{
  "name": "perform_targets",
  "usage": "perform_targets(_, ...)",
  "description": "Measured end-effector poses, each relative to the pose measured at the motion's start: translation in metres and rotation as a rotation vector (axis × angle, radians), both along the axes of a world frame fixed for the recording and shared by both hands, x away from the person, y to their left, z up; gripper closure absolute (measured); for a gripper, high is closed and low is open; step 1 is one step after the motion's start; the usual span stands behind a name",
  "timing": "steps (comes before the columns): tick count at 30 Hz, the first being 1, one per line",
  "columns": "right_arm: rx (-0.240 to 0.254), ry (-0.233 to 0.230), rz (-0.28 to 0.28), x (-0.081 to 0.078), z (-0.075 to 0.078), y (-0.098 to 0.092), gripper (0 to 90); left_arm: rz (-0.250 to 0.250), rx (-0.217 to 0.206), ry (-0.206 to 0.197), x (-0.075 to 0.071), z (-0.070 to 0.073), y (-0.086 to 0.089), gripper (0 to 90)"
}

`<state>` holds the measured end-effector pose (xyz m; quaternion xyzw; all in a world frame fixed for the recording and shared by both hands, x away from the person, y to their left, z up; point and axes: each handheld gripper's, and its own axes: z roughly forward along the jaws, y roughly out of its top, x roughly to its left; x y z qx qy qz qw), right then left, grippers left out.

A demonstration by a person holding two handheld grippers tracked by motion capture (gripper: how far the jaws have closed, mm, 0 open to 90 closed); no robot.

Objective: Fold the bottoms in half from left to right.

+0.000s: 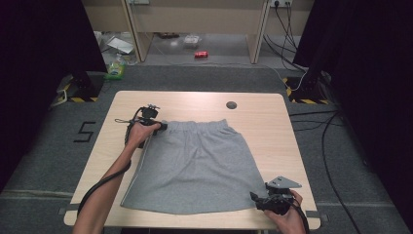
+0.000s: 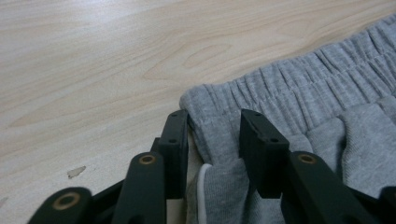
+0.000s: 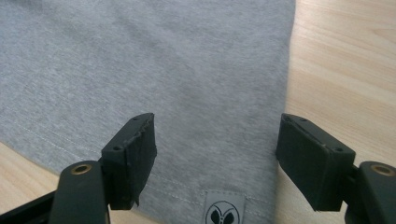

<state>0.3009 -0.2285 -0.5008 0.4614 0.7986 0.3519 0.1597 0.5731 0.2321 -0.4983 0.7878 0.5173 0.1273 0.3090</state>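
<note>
With the grey shorts (image 1: 195,163) flat on the table (image 1: 287,146), the left gripper (image 2: 215,140) straddled the waistband corner unpinched while the right gripper (image 3: 215,154) gaped over the hem corner; both likely needed to clamp next.

A lab-like recording space is showing: black curtains (image 1: 29,73) are flanking a wooden table (image 1: 195,100), cables (image 1: 311,122) are trailing over grey carpet (image 1: 195,78), and hazard-taped stand bases (image 1: 78,92) are sitting nearby.
</note>
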Motion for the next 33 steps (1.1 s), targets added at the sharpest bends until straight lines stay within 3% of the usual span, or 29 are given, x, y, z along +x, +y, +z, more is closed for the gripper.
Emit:
perform_targets(7, 0.02, -0.023, 0.059, 0.0, 0.003, 0.016, 30.1, -0.017, 0.045, -0.014, -0.001, 0.001, -0.006, 73.1)
perform_targets(12, 0.025, -0.053, 0.093, 0.0, 0.007, 0.031, 31.1, -0.006, 0.028, -0.006, 0.0, 0.001, -0.005, 73.4)
perform_targets(15, 0.023, -0.069, 0.131, 0.004, 0.008, 0.049, 32.0, -0.011, 0.031, -0.005, 0.001, 0.001, -0.005, 73.6)
perform_targets(21, 0.021, -0.069, 0.194, 0.006, 0.006, 0.079, 32.0, -0.005, -0.003, -0.006, 0.0, -0.001, 0.0, 73.6)
perform_targets(28, 0.047, -0.091, 0.264, 0.01, 0.013, 0.121, 32.8, -0.019, 0.059, -0.009, 0.001, 0.002, -0.007, 73.6)
perform_targets(33, 0.05, -0.099, 0.352, 0.013, 0.014, 0.157, 33.9, -0.016, 0.048, 0.001, 0.002, 0.002, -0.006, 73.6)
